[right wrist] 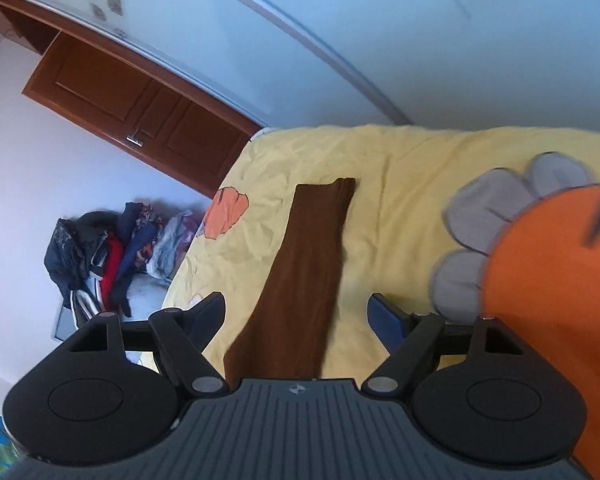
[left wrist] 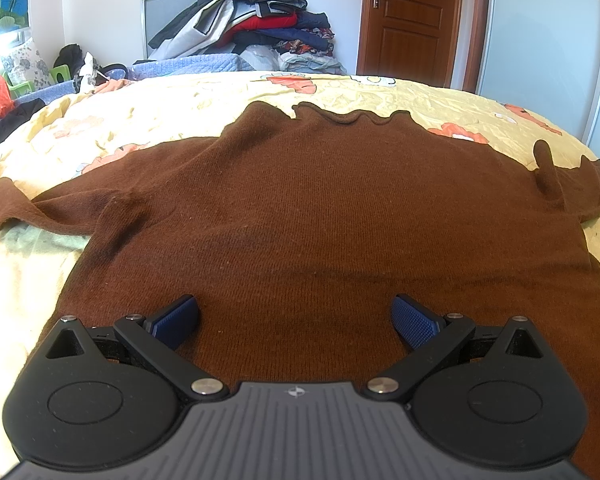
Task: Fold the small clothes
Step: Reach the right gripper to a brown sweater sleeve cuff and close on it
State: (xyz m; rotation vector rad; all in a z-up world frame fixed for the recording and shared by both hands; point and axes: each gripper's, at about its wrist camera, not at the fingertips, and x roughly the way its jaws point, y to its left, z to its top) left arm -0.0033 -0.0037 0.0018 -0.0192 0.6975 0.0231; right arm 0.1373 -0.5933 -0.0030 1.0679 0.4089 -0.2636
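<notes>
Brown sweater (left wrist: 320, 208) flat on bed (left wrist: 120, 120). Sleeve (right wrist: 304, 272) lengthwise ahead between right gripper (right wrist: 296, 316) fingers, parted, unclamped. Left gripper (left wrist: 294, 322) over hem, spread, empty.

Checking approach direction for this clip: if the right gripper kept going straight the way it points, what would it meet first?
Most likely the brown sleeve, which lies stretched out on the yellow bedsheet and runs between the open jaws of the right gripper. Nothing is gripped. Depth is unclear, so it may meet the sheet just past the cuff instead.
</notes>
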